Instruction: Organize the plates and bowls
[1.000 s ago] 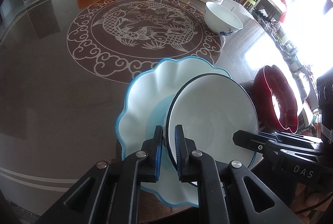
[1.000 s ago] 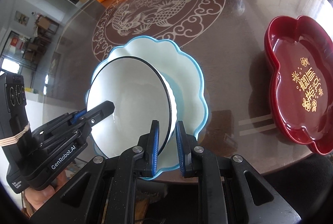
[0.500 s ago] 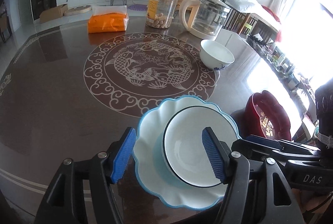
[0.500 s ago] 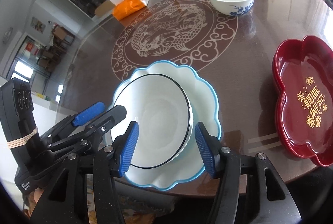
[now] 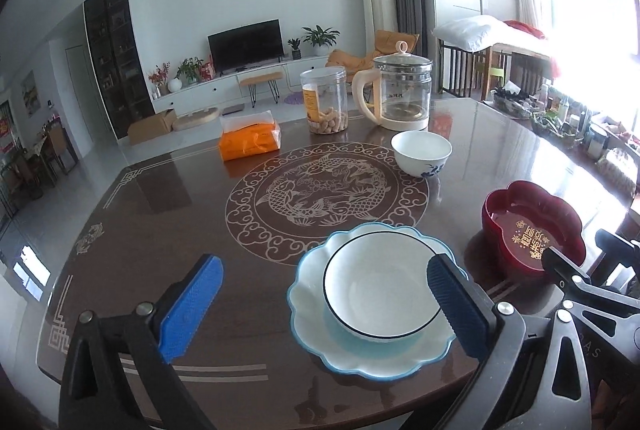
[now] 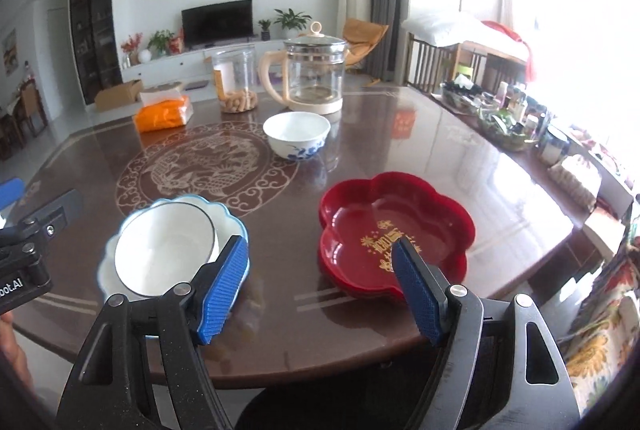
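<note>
A white bowl with a black rim (image 5: 380, 290) (image 6: 164, 254) rests upright inside a scalloped white plate with a blue edge (image 5: 308, 314) (image 6: 236, 226) near the table's front edge. My left gripper (image 5: 322, 262) hovers above and behind them, its jaws opening wide and pressing on nothing. My right gripper (image 6: 319, 244) is raised between that plate and a red flower-shaped tray (image 6: 392, 230) (image 5: 532, 226); its jaws are opening too, with nothing between them. Farther back stands a small white bowl with blue flowers (image 5: 420, 152) (image 6: 296, 134).
On the far side of the brown table (image 5: 160, 230) are an orange tissue pack (image 5: 250, 140), a clear jar of peanuts (image 5: 324, 106) and a glass kettle (image 5: 400, 94). A cluttered sideboard (image 6: 520, 118) runs along the right. A floral cushion (image 6: 600, 330) lies at the lower right.
Both grippers let go of the black-rimmed bowl's rim, opened wide, and drew back and up. The bowl, tilted before, now sits flat in the blue-edged plate.
</note>
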{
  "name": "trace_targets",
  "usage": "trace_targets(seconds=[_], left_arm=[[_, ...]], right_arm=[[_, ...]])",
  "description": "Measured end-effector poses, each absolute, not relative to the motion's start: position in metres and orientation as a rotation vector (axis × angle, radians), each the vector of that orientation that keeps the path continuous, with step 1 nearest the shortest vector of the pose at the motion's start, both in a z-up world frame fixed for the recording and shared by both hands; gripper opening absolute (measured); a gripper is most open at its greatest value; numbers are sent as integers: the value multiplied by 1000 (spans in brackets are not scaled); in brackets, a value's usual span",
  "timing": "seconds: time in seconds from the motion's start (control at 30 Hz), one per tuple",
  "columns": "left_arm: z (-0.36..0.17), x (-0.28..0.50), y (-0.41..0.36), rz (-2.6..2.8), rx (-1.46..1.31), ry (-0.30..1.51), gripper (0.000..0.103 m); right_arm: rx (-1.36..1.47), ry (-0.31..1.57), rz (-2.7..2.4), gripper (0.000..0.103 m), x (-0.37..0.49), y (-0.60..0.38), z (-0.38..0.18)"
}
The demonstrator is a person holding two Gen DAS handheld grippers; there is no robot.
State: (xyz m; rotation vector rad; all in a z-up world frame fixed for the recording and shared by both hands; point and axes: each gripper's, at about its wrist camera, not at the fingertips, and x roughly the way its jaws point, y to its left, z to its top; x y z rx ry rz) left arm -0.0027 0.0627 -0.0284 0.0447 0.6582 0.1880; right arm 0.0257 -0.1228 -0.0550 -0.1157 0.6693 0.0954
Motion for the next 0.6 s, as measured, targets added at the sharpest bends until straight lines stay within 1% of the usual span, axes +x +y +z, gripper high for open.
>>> trace_targets(seconds=[0.2, 0.33, 0.37, 0.4, 0.6], left_arm=[[-21, -6, 62, 184, 14, 636, 102], [-19, -10, 67, 229, -7, 593, 102], [-18, -11, 69, 230, -25, 587, 102], [-18, -11, 71, 226, -43, 585, 102], [-19, -11, 79, 172, -115, 613, 102]], right_arm=[[-83, 650, 57, 78, 24, -140, -45], [-88, 518, 25, 79, 4, -141, -29], [-91, 491, 24, 83, 1, -141, -25], [-96, 473, 19, 84, -1, -140, -23], [-120, 347, 24, 84, -13, -138, -16]])
